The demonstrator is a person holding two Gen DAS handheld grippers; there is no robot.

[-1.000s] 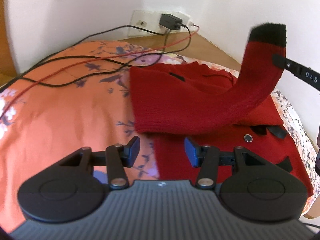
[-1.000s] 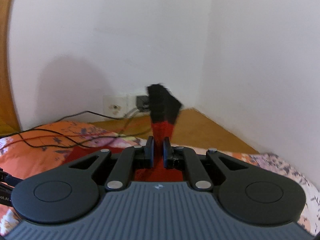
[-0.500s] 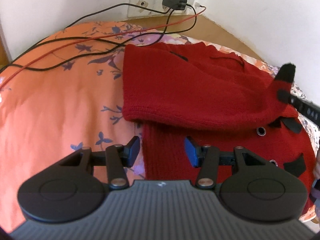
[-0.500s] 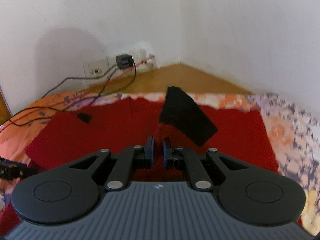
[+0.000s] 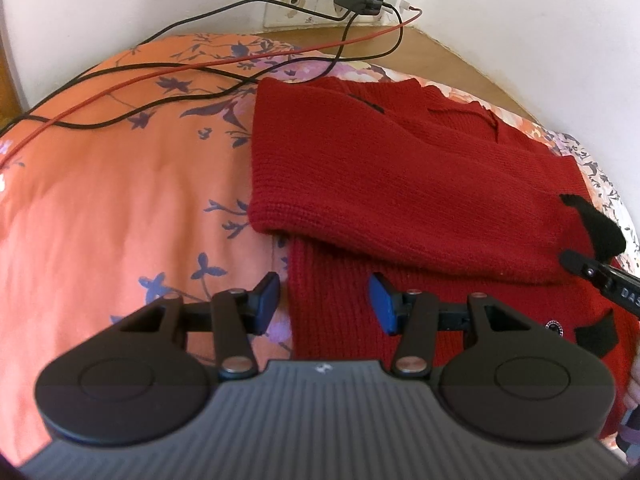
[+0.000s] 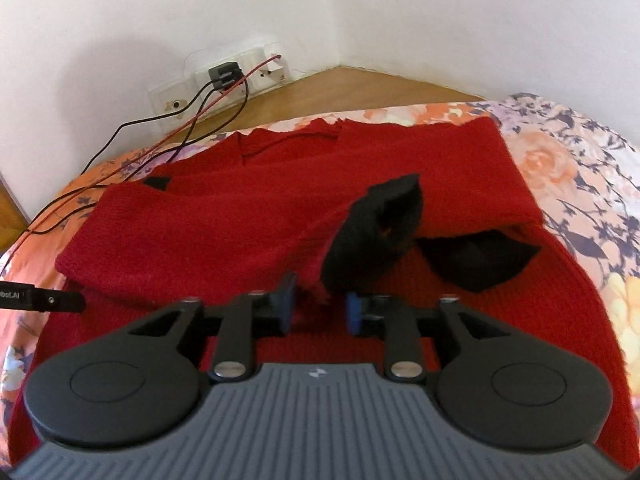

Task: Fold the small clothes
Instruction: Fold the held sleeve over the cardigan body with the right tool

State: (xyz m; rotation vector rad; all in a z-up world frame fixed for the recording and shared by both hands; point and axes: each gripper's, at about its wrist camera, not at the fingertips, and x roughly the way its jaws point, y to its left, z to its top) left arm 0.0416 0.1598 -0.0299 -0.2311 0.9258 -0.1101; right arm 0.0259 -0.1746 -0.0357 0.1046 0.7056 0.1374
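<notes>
We read "DAS" on our right gripper [image 5: 608, 280] at the frame's right edge, both grippers released, the red sweater [image 5: 400, 184] on the floral bedsheet [image 5: 120, 200], its black cuff [image 6: 376, 232] just above the right fingers, the left gripper [image 5: 324, 300] straddling its lower left edge.

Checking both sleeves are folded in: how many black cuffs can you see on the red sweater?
2. One black cuff sits crumpled just ahead of the right gripper; the other cuff lies flat right of it.
</notes>
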